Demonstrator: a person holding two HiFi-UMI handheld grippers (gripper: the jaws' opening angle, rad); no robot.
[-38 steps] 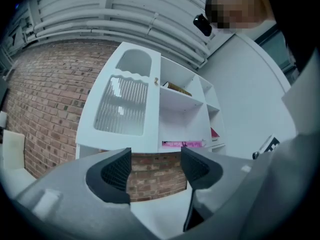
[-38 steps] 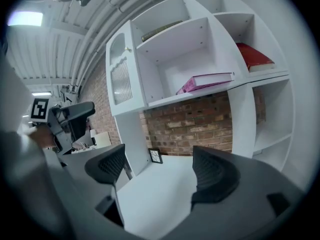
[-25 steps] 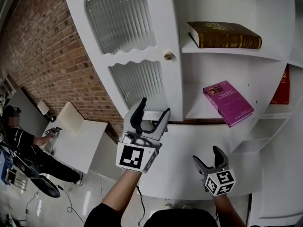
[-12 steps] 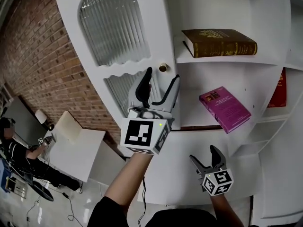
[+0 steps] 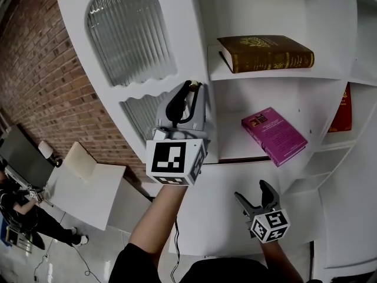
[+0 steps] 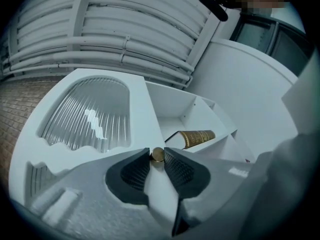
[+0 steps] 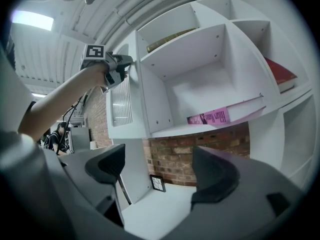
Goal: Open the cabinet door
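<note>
The white cabinet door (image 5: 177,34) has two ribbed glass panes and a small brass knob (image 5: 192,88) near its right edge. My left gripper (image 5: 191,87) is raised to that knob; its jaws have just been closing, and the knob (image 6: 158,155) now sits pinched between the dark pads (image 6: 134,170). In the right gripper view the left gripper (image 7: 119,64) shows at the door's edge (image 7: 131,99). My right gripper (image 5: 250,190) hangs lower right over the white counter (image 5: 218,211), open with nothing between its fingers (image 7: 107,166).
Open shelves to the door's right hold a brown book (image 5: 265,53), a pink book (image 5: 274,134) and a red book (image 5: 344,108). A brick wall (image 5: 41,81) runs on the left. A white table (image 5: 82,187) and a seated person (image 5: 17,214) are at lower left.
My left gripper rose from below the door up to the knob, and its wide-open jaws closed around it. The right gripper stayed low over the counter.
</note>
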